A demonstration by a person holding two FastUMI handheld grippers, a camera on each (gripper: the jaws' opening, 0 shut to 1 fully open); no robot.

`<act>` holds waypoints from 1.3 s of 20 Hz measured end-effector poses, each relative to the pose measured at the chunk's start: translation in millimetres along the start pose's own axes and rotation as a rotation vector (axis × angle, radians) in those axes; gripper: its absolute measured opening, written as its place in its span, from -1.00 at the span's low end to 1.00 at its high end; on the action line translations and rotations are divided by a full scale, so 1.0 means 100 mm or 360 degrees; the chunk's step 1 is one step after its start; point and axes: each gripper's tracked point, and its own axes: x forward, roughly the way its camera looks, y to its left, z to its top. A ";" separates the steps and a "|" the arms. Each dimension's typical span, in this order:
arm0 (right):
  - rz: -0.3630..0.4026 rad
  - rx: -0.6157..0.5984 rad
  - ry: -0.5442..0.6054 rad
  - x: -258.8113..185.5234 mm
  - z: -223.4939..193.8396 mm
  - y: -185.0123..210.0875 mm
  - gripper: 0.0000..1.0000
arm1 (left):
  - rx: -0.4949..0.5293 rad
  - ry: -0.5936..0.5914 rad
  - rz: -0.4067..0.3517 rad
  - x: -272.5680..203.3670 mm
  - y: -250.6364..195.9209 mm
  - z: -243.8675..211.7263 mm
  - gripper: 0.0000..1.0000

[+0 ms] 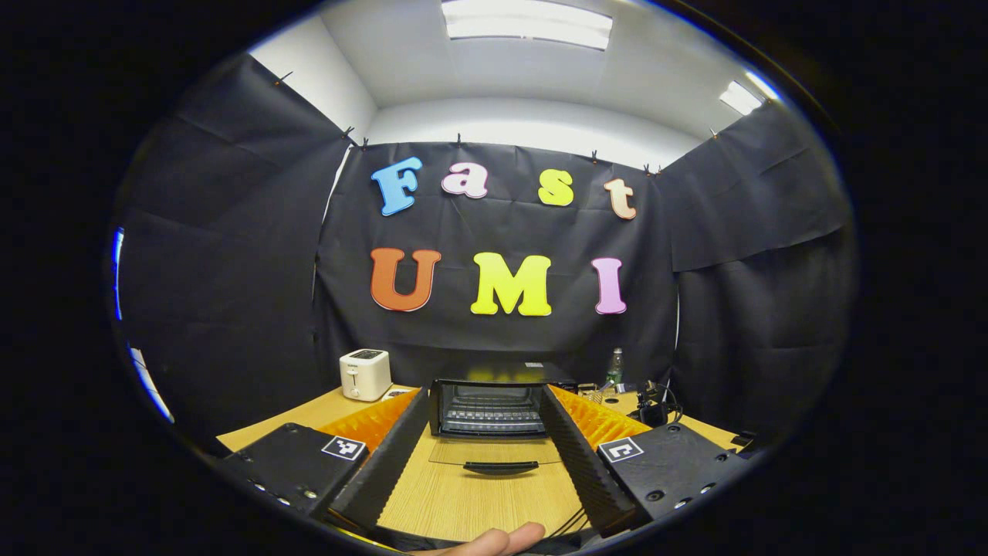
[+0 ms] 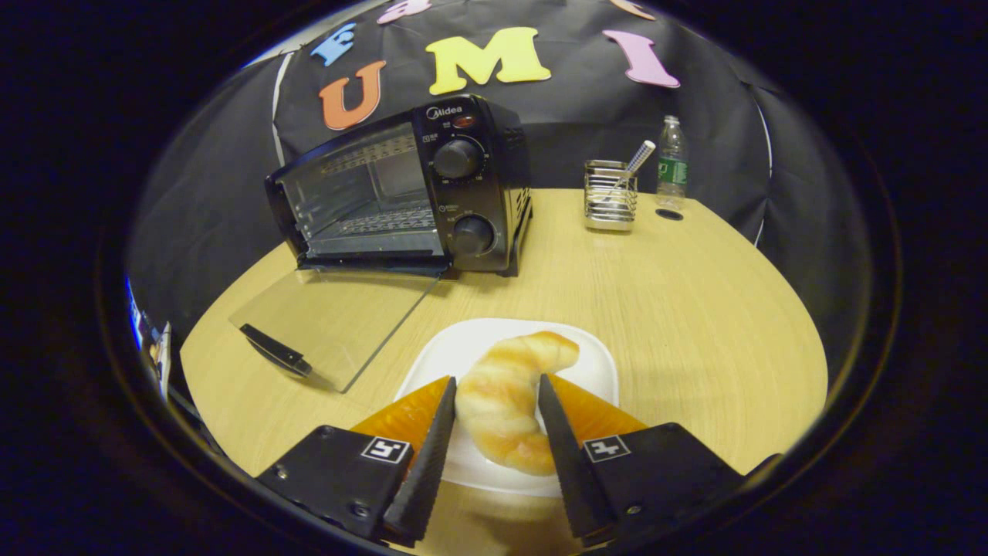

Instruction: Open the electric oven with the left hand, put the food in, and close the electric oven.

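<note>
Right gripper (image 2: 495, 390): jaws flank croissant (image 2: 505, 398) on white plate (image 2: 594, 371), contact seemingly light | worktop (image 2: 695, 309) | oven (image 2: 409, 193): glass door (image 2: 340, 320) lowered flat | left gripper (image 1: 482, 401): jaws wide apart, empty, facing oven cavity

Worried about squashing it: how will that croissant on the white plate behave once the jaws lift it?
The croissant looks puffy, so probably light and easily dented. Its curved ends overhang the right gripper, so it may sag or pivot. The glossy crust might slip a little.
</note>
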 end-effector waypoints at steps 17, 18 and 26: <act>0.0340 0.0681 -0.0287 -0.47 0.65 0.77 0.05 | 0.0043 0.0032 -0.0036 -0.10 0.18 -0.03 0.87; 0.0376 0.0708 -0.0322 -0.45 0.70 0.89 0.07 | 0.0053 0.0020 -0.0038 -0.14 0.20 -0.02 0.87; 0.0474 0.0922 -0.0514 0.00 1.22 1.87 0.07 | 0.0073 0.0012 -0.0034 -0.19 0.37 -0.05 0.87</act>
